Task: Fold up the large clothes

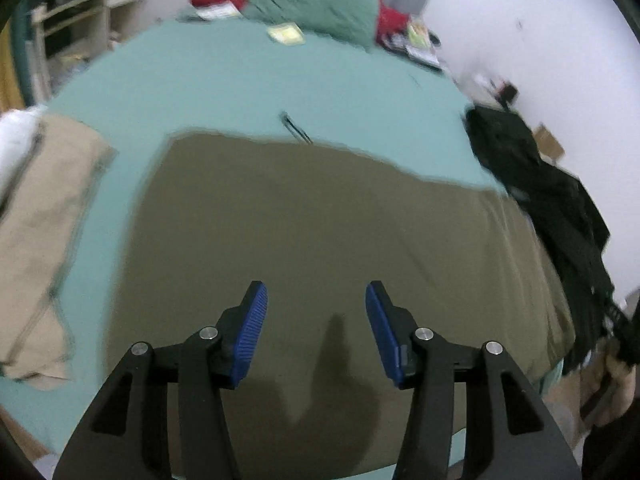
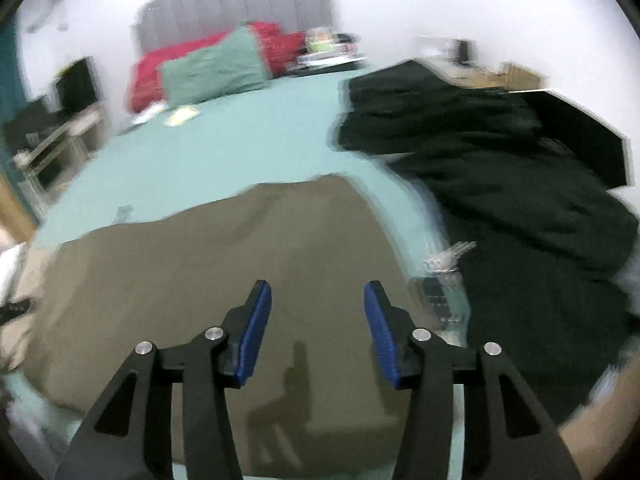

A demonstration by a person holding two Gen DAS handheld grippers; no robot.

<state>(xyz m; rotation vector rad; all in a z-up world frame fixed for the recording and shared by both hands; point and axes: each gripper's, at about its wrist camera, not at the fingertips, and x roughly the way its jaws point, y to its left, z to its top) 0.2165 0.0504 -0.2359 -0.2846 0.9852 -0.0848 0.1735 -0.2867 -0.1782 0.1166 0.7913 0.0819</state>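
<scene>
Olive garment (image 1: 320, 220) lies flat on the teal bed (image 1: 240, 88), between a beige garment (image 1: 44, 220) and a black pile (image 2: 520, 200). Left gripper (image 1: 316, 304) and right gripper (image 2: 317, 304) above it, jaws spread, nothing pinched.

Each hand-held gripper (image 1: 316, 304) (image 2: 317, 304): black linkage arms, silver pivot screws, ribbed blue pads.

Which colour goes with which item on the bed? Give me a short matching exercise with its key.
Items:
1. garment spread under the grippers
2. pile of clothing at the right edge
3. bed sheet
4. folded garment at the left edge

Colours:
A. teal
B. beige
C. olive-brown
D. black

Pairs: 1-C, 2-D, 3-A, 4-B
</scene>
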